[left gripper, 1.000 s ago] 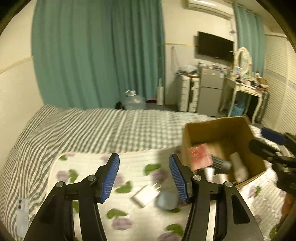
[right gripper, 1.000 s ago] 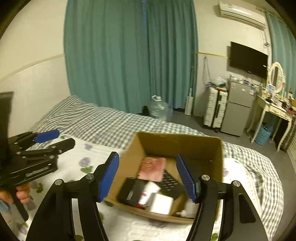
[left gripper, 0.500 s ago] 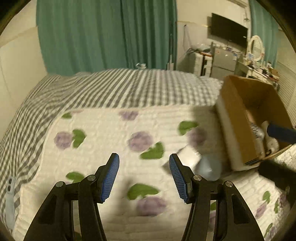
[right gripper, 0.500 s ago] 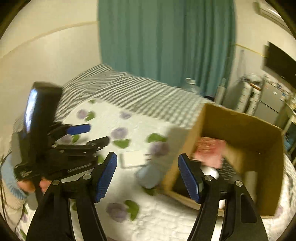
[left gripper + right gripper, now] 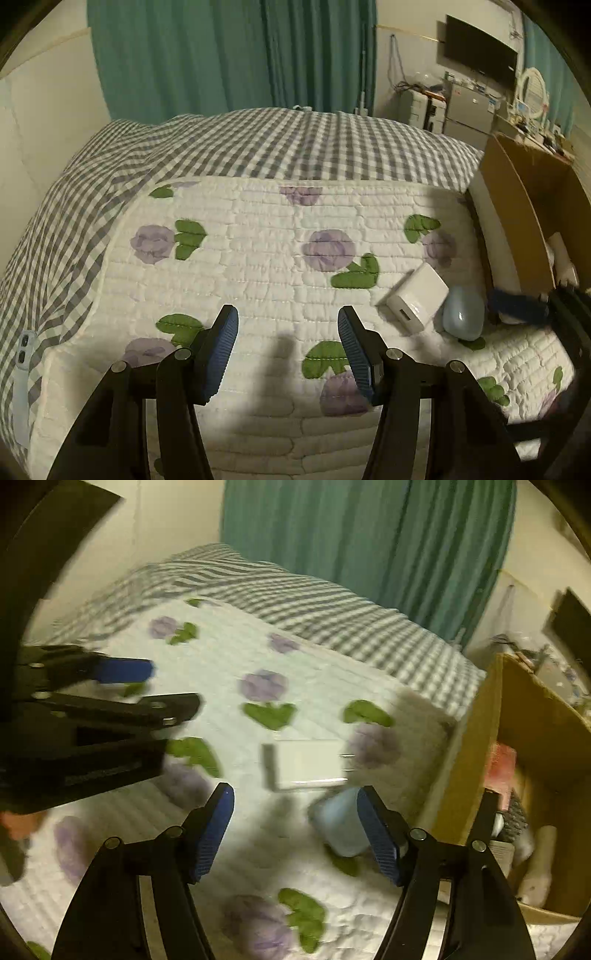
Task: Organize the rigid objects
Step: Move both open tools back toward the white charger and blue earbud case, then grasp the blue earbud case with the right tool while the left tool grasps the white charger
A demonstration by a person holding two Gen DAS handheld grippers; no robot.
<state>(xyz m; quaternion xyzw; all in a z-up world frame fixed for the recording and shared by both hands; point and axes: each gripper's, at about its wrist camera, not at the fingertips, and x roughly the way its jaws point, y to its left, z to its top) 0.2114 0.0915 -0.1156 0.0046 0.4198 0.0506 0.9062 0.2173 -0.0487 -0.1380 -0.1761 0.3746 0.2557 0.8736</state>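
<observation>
A white charger block [image 5: 417, 295] and a pale blue oval case [image 5: 463, 314] lie side by side on the floral quilt [image 5: 258, 258], close to the cardboard box [image 5: 517, 218]. My left gripper [image 5: 288, 350] is open and empty, hovering over the quilt left of both. My right gripper [image 5: 295, 834] is open and empty just above the quilt; the charger [image 5: 306, 764] is ahead of it and the blue case [image 5: 343, 823] lies by its right finger. The box [image 5: 517, 738] holds several items. The right view is blurred.
A grey checked bedspread [image 5: 258, 147] covers the far side of the bed. Teal curtains [image 5: 240, 55] hang behind. A fridge, suitcase and dressing table stand at the far right. A small white remote-like object [image 5: 22, 347] lies at the bed's left edge.
Both grippers swung left and down from the box toward the quilt. The charger and blue case now lie close in front of the right gripper. Both stayed open.
</observation>
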